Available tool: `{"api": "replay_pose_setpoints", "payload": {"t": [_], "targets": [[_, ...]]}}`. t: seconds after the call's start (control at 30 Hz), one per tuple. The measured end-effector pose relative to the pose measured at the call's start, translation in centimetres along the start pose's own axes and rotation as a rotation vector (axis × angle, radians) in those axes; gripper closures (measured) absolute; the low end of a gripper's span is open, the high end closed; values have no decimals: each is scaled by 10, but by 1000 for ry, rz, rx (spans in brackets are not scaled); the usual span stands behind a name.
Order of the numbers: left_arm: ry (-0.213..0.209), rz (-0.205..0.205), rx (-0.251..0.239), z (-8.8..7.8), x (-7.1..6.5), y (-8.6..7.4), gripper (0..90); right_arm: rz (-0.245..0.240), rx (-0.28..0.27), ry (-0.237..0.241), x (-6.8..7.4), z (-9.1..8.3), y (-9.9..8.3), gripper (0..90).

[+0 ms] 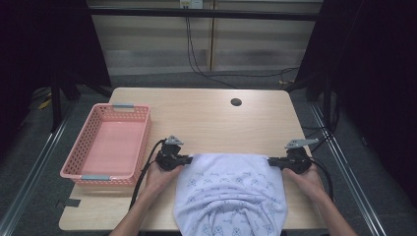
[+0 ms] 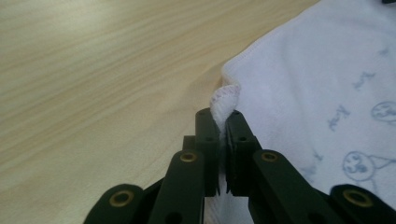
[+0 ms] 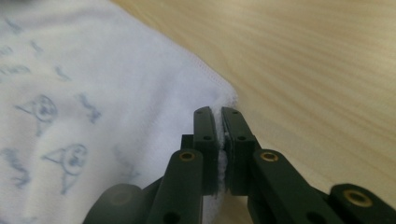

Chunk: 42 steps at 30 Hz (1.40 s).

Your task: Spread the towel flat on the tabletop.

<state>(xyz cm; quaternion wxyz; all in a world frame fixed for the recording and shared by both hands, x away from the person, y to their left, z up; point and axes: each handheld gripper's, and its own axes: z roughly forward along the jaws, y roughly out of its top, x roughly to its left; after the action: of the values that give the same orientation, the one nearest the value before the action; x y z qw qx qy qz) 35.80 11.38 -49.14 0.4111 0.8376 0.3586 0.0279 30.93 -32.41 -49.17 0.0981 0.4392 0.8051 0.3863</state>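
A white towel [image 1: 231,189] printed with small blue figures lies on the near half of the wooden table [image 1: 206,118] and hangs over its front edge. My left gripper [image 1: 189,159] is shut on the towel's far left corner; in the left gripper view the hem [image 2: 224,100] bunches up between the jaws of that gripper [image 2: 222,116]. My right gripper [image 1: 270,161] is shut on the far right corner, where the cloth edge [image 3: 219,140] is pinched flat between the jaws of that gripper [image 3: 218,113]. The far edge of the towel runs straight between the two grippers.
A pink plastic basket [image 1: 83,147] with nothing in it stands on the table's left side, close to my left hand. A dark round cable hole [image 1: 236,102] sits near the table's far edge. Cables trail from both grippers toward the table's sides.
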Motion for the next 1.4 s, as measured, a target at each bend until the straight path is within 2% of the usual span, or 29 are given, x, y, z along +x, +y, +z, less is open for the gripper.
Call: {"api": "replay_pose_setpoints", "payload": {"t": [0.07, 0.1, 0.17, 0.27, 0.43, 0.6, 0.83, 0.93, 1.07, 1.17, 1.23, 1.27, 1.4], "targets": [[-2, 9, -28, -12, -1, 3, 865, 23, -64, 14, -2, -13, 5, 863], [-7, 12, -44, -18, -1, 5, 865, 24, -77, 15, -2, -17, 7, 864], [-31, 3, -103, -31, -2, 10, 865, 23, -128, 14, -3, -29, 14, 864], [-10, 34, -138, -46, -3, 25, 865, 15, -193, 23, -3, -46, 28, 864], [10, 80, -210, -72, -2, 59, 866, -28, -273, 4, 1, -69, 62, 864], [41, 79, -267, -90, 7, 84, 867, -59, -331, -7, 1, -81, 96, 865], [74, 84, -331, -111, 15, 115, 868, -74, -378, -19, -5, -88, 144, 866], [98, 95, -342, -119, 19, 130, 867, -81, -390, -32, -7, -90, 163, 867], [124, 124, -360, -135, 21, 153, 867, -89, -403, -45, -7, -92, 183, 867], [121, 129, -408, -145, 20, 166, 868, -80, -427, -52, -9, -95, 194, 868], [96, 141, -430, -148, 19, 170, 867, -74, -443, -64, -11, -98, 200, 868], [88, 128, -439, -147, 18, 169, 867, -69, -444, -78, -11, -98, 201, 869], [97, 147, -366, -131, 18, 155, 867, -60, -420, -53, -14, -90, 187, 869]]}}
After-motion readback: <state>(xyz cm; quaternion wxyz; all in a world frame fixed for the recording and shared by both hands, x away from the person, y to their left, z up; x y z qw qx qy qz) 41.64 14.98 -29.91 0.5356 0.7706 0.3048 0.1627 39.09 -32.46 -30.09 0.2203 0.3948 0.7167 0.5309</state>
